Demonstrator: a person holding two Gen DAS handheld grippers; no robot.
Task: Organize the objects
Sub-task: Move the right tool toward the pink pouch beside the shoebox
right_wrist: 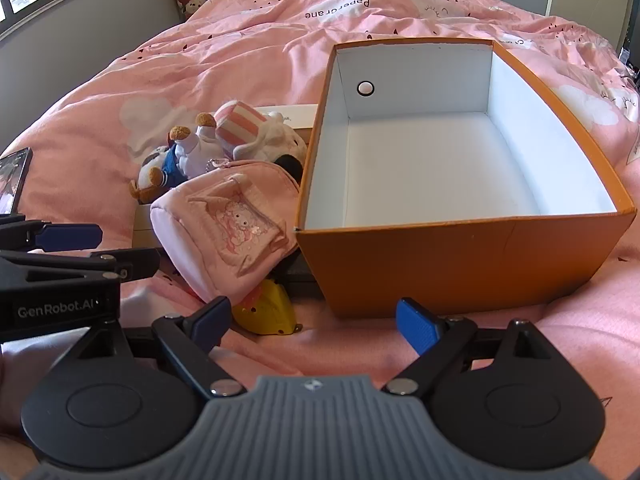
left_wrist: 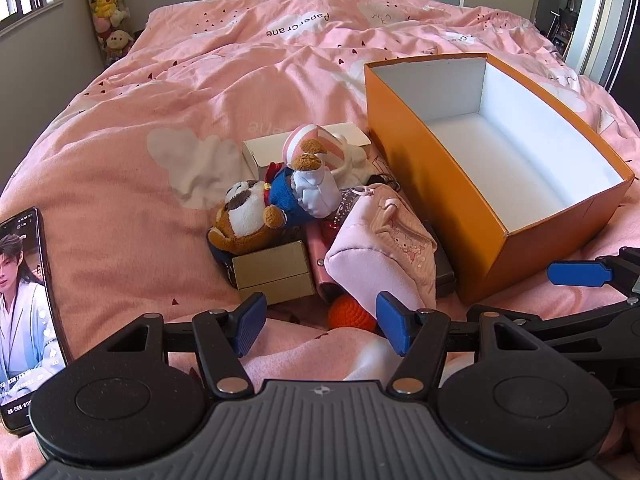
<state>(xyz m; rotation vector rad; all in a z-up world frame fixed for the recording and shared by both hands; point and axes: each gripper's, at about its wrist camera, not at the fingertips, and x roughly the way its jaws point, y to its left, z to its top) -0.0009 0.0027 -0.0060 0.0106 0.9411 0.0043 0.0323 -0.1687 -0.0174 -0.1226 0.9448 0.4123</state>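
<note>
Objects: a heap of small things lies on the bed just left of the orange box (left_wrist: 424, 184), some touching its long left wall.
Heap contents: brown-and-white plush dog (left_wrist: 244, 216) in a blue top, pink-striped plush (left_wrist: 308, 140), pink pouch (left_wrist: 380, 248), gold box (left_wrist: 274, 274), white carton (left_wrist: 308, 144) at the back, orange crochet ball (left_wrist: 350, 314) at the front edge, yellow toy (right_wrist: 266, 312) under the pouch.
Orange box: open, lidless, white inside with nothing in it; a round hole shows in its far wall.
Left gripper (left_wrist: 322, 322): tilted down toward the heap's near edge; jaws apart, nothing clamped. The pouch's lower end and the crochet ball sit just beyond the blue pads; I cannot tell if the right pad touches the pouch.
Right gripper (right_wrist: 314, 324): tilted down at the box's near orange wall; jaws wide apart, only blanket between them.
Spacing: the two grippers hang side by side, close, each visible at the edge of the other's view.
Open room: bare blanket spreads left of the heap and behind the box; the heap itself is tightly packed.
Phone (left_wrist: 24, 320): lit screen, lying at the far left, well apart from the heap.
Surface: pink blanket (left_wrist: 180, 92), rumpled, printed with white clouds and words.
Room: grey walls, window upper left, hanging column of plush toys (left_wrist: 108, 8) in the corner.
</note>
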